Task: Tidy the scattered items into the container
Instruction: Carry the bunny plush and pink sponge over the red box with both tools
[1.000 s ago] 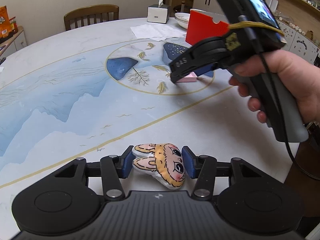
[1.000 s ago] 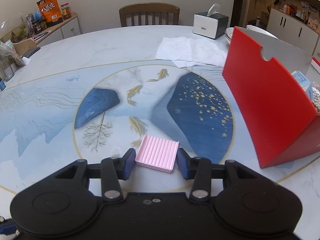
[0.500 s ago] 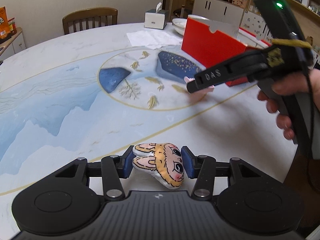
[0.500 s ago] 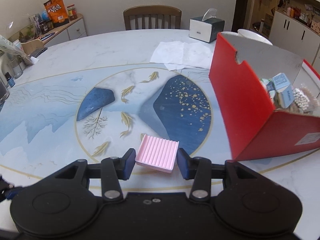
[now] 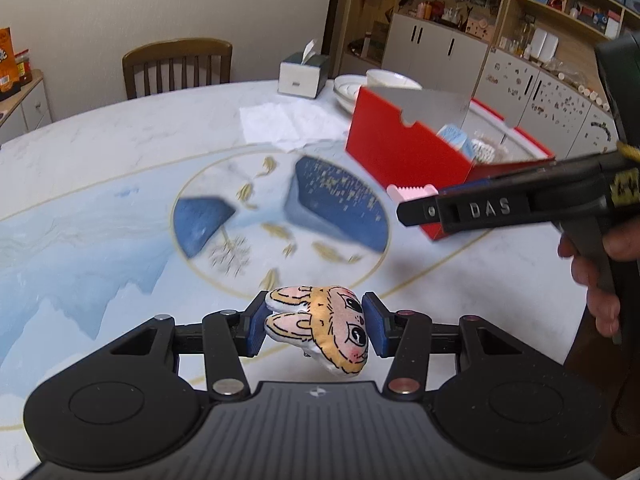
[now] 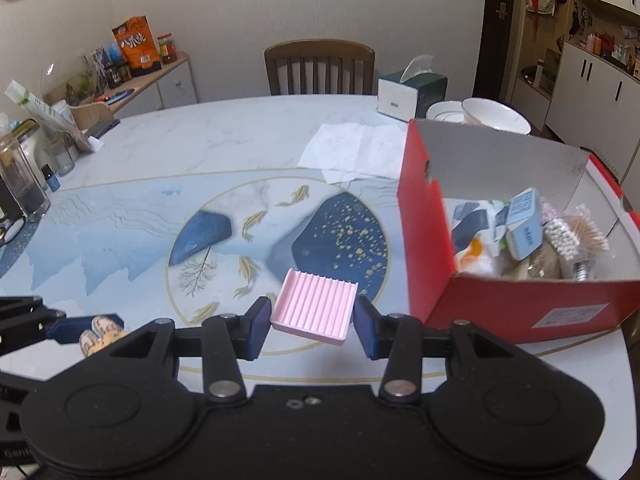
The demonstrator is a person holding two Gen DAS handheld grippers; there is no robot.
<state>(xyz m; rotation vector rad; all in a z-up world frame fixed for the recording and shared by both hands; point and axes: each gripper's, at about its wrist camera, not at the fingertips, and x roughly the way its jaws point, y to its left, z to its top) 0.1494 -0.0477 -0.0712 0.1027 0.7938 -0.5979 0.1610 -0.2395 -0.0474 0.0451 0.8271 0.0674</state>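
My left gripper (image 5: 314, 330) is shut on a small plush bunny head (image 5: 320, 326) and holds it above the table. My right gripper (image 6: 312, 320) is shut on a pink ridged soap dish (image 6: 316, 306), held in the air left of the red box (image 6: 424, 216). The open box holds several packets and cotton swabs. In the left wrist view the right gripper (image 5: 416, 206) carries the pink dish (image 5: 410, 192) in front of the red box (image 5: 400, 148). The left gripper and plush (image 6: 100, 334) show at the lower left of the right wrist view.
A round marble table with a blue fish design (image 6: 200, 152) carries a tissue box (image 6: 410, 94), white bowls (image 6: 494, 116) and paper sheets (image 6: 352, 152) behind the box. A wooden chair (image 6: 320, 66) stands at the far side. Bottles and jars (image 6: 24, 184) stand at the left.
Both grippers have risen with their items. The right gripper has carried the pink dish up and toward the red box, whose inside now shows.
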